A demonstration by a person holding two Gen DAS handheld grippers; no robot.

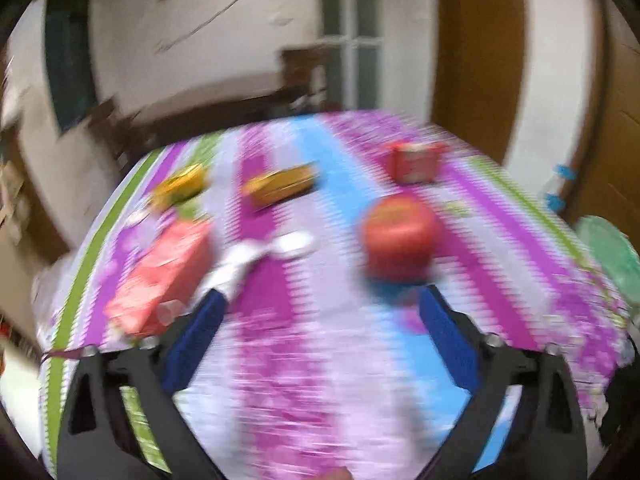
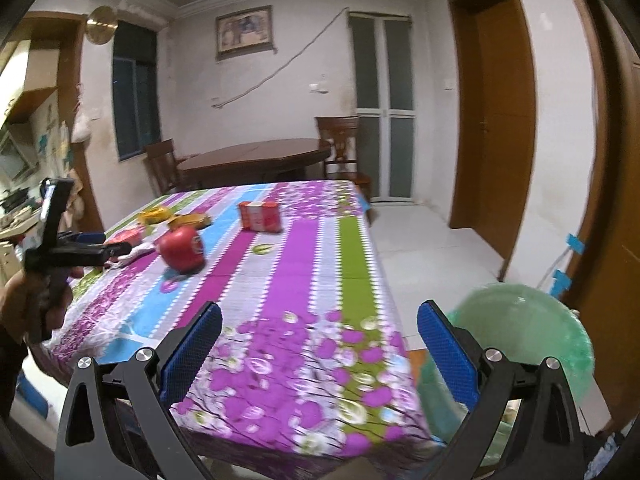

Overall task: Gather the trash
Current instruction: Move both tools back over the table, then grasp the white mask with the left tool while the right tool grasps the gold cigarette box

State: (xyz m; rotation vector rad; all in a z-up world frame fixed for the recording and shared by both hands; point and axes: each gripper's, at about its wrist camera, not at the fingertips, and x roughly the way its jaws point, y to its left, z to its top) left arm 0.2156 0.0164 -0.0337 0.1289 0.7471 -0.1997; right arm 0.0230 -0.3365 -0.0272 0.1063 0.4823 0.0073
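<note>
- Left gripper (image 1: 322, 300): jaws spread wide, nothing between the blue pads, angled down over the table's left side.
- Right gripper (image 2: 320, 312): jaws wide apart, empty, low at the table's near edge.
- Bare hand (image 2: 24, 304) grips the left gripper's handle.

The near tablecloth (image 2: 280, 288) lies bare; farther on, a red apple-shaped box (image 2: 182, 249) and, blurred, perhaps cartons (image 1: 280, 186) crowd the left.

My left gripper (image 1: 320, 312), black angled arms, blue textured pads on the fingers (image 1: 200, 332), silver screws at the pivots, my right gripper (image 2: 320, 320) built the same, black triangular cut-outs in the frame, hand (image 2: 24, 300) on the left unit's black handle
</note>
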